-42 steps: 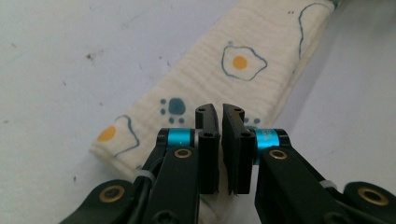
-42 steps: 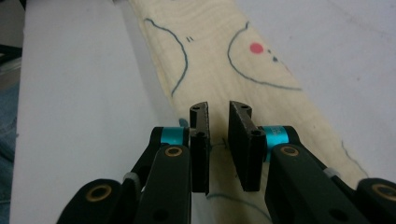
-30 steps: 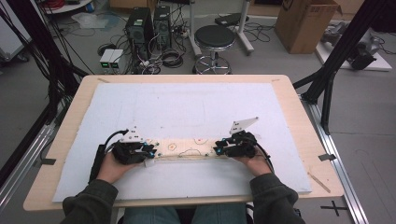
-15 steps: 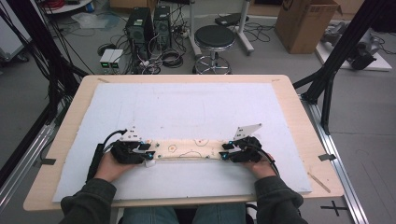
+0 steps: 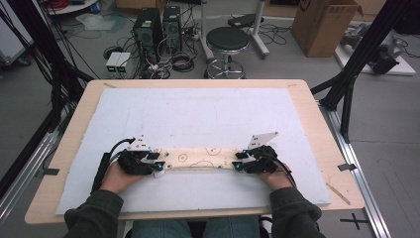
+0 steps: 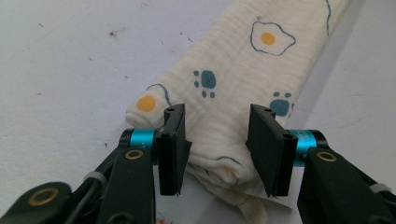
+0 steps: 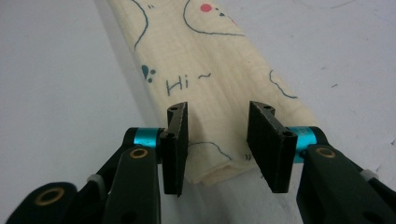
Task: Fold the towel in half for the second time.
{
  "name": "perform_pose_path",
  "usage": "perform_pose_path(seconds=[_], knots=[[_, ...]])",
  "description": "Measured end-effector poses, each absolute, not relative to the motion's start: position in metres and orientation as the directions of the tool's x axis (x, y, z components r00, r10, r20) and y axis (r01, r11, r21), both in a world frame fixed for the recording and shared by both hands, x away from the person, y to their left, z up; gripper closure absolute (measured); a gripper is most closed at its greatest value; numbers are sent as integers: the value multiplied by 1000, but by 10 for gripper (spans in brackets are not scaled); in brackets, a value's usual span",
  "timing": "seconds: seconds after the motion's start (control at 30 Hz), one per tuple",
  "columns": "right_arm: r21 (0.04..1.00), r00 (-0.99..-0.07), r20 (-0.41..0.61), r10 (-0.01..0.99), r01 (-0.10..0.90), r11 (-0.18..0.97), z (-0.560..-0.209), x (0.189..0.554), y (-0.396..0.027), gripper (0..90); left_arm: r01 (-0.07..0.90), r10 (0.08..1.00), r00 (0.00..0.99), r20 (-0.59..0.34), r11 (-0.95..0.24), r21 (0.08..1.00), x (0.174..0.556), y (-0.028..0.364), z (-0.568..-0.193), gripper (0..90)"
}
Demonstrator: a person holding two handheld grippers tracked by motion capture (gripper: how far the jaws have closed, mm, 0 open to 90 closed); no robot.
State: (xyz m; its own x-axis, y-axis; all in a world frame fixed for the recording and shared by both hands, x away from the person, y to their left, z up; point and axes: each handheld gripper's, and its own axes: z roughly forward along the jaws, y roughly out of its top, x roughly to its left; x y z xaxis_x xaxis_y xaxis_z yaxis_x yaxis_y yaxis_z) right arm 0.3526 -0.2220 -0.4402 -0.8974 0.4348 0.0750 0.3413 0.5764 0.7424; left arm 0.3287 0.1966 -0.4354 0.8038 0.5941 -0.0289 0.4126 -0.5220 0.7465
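A long folded cream cloth [image 5: 200, 158] printed with fried eggs, paw prints and "Hi~" lies flat across the near part of the white mat. My left gripper [image 5: 157, 166] is at its left end and my right gripper [image 5: 238, 163] at its right end. In the left gripper view the cloth's end [image 6: 233, 84] lies between the jaws of the left gripper [image 6: 218, 147], which have just been opening and stand apart without pinching it. In the right gripper view the other end of the cloth [image 7: 210, 60] lies between the spread jaws of the right gripper [image 7: 219, 144], which have also just been opening.
The white mat [image 5: 198, 114] covers most of the wooden table [image 5: 317, 129]. Beyond the far edge stand a black stool [image 5: 227, 44], computer towers [image 5: 158, 27] and a cardboard box [image 5: 324, 25]. Black frame posts rise at both sides.
The right gripper has shifted slightly to the right at the cloth's end. The left hand has kept its place. The cloth lies straight between them.
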Motion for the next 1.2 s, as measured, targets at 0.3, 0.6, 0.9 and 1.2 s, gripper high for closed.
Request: perform_pose_path(seconds=[0.3,0.6,0.9,1.2], knots=[[786,-897,108,429,341,515,-425,353,-221,473,407,608,789,-92,-406,818,328,209,-423,504],[802,-841,126,527,399,445,-418,368,-229,470,440,715,691,-108,-298,847,340,221,-423,492],[771,-786,165,596,480,419,-430,385,-230,468,510,754,645,-123,-305,804,357,211,-435,512],[722,-774,214,596,537,437,-440,391,-229,502,543,749,647,-140,-324,775,360,211,-440,566]])
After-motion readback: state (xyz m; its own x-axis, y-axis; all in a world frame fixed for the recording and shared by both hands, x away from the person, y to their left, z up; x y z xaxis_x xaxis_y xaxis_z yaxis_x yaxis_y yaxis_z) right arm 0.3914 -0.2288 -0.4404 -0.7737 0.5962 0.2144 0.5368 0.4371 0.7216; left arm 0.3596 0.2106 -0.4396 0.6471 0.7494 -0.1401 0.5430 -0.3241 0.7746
